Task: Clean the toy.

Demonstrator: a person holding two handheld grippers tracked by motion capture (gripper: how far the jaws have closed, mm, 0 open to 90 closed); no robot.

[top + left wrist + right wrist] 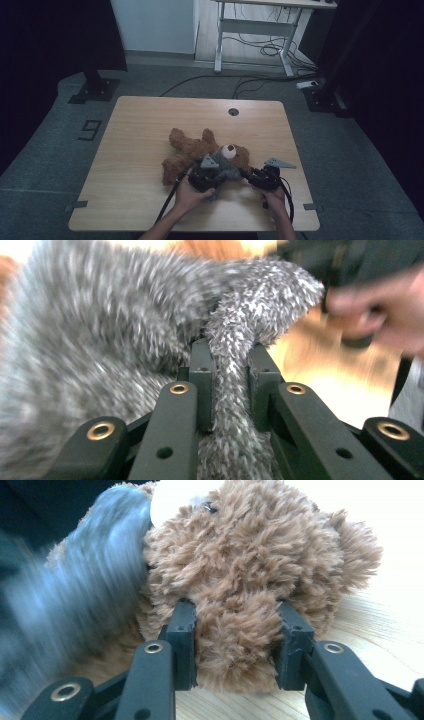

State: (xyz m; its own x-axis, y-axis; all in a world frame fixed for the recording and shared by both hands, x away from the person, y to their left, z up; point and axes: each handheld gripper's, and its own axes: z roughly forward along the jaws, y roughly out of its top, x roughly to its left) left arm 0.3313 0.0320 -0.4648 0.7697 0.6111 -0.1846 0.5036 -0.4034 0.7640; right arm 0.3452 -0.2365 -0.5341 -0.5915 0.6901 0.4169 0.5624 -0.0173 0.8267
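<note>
Bear lies on the worktop, toward the near right part, legs pointing away and left, head toward the right hand. Grey fuzzy garment covers its body near the head.

Left gripper: fingers clenched on a narrow fold of the grey garment; the fold runs up between the pads and widens beyond the tips into the main grey mass. Pads press it from both sides. Picture is blurred there, so which part of the garment the fold belongs to cannot be told.

Right gripper: fingers grasping a brown plush lump of the bear, low on the head; fur bulges out between and past the pads. Grey garment just beside, blurred.

High view: both forearms enter from the near edge. Left hand wraps the left gripper close against the bear's body; right hand holds the right gripper just beside the head, pointing left toward it. Grippers near each other, the bear between.
</note>
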